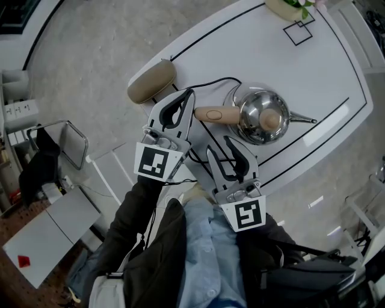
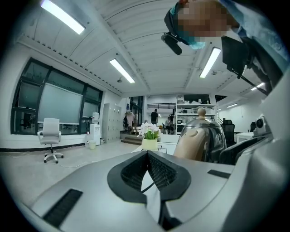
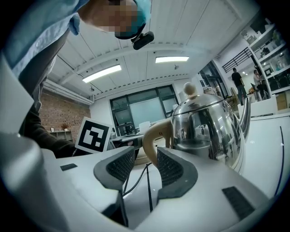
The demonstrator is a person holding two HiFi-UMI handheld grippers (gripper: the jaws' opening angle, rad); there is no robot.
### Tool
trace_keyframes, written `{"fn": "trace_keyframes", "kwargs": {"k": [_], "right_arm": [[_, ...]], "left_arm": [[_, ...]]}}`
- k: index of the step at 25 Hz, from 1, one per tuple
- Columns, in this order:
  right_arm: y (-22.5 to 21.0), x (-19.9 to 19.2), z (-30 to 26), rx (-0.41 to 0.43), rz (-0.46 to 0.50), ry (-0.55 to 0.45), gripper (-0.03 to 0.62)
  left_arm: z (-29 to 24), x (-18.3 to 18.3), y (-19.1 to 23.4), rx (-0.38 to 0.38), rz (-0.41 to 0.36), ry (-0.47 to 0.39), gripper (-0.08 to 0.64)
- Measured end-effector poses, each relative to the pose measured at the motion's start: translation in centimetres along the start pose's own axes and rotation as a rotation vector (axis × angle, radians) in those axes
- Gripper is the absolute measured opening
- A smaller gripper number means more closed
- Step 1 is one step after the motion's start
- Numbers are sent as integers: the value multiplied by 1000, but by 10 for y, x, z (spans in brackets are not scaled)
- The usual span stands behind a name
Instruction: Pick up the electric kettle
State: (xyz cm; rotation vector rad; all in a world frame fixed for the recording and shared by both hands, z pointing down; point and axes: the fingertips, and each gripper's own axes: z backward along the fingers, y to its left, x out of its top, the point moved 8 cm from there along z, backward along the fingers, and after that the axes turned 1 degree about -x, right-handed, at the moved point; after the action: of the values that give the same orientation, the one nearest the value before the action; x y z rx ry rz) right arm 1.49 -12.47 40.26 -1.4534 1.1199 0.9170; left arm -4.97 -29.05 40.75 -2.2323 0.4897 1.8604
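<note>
Bare table (image 1: 325, 66) lies open past the kettle (image 1: 263, 117), as far as a flower pot (image 1: 289, 7) at the far edge. On the kettle's handle side, a black cord (image 1: 207, 83) and a beige cushion (image 1: 151, 81) crowd the approach.

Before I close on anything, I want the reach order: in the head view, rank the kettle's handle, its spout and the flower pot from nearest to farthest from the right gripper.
1. Handle: just ahead of the right gripper, slightly left.
2. Spout: farther off, to the right.
3. Flower pot: at the far end of the table.
</note>
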Motion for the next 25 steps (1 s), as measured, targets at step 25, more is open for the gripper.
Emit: {"fn": "trace_keyframes", "kwargs": {"k": [25], "right_arm": [[4, -3, 19, 51, 15, 4, 209]], "left_arm": [[54, -17, -53, 101, 85, 36, 8]]}}
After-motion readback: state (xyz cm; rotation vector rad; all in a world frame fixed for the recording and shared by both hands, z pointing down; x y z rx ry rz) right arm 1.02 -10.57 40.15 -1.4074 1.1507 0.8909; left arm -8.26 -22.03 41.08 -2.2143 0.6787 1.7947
